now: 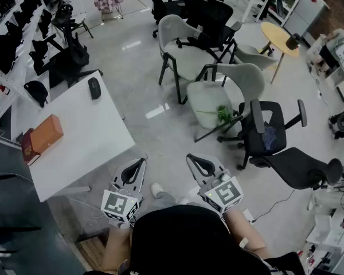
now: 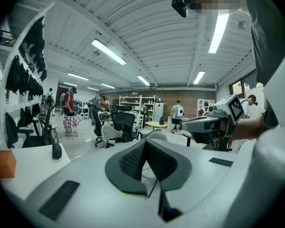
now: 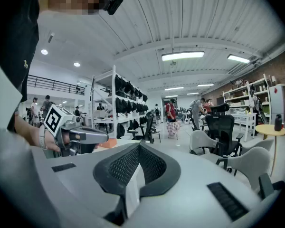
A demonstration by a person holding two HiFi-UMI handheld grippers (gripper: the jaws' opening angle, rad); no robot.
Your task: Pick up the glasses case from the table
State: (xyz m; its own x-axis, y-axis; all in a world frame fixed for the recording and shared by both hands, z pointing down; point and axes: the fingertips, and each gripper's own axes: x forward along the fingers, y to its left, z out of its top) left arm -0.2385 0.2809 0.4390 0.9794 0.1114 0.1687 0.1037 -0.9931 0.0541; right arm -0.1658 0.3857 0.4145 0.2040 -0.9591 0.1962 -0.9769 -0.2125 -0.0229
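The glasses case point(image 1: 94, 88) is a black oval lying near the far edge of the white table point(image 1: 97, 136) at the left; it also shows in the left gripper view point(image 2: 56, 150). Both grippers hang over the floor in front of the person, off the table's near right corner and well short of the case. My left gripper point(image 1: 139, 164) point(image 2: 145, 141) is shut with nothing in it. My right gripper point(image 1: 196, 160) point(image 3: 139, 145) is beside it, also shut and empty.
An orange box point(image 1: 46, 133) and a dark red book point(image 1: 27, 146) lie at the table's left edge. Racks of black gear point(image 1: 17, 27) stand along the left. Grey chairs point(image 1: 186, 53) and black office chairs point(image 1: 269, 133) stand ahead and to the right.
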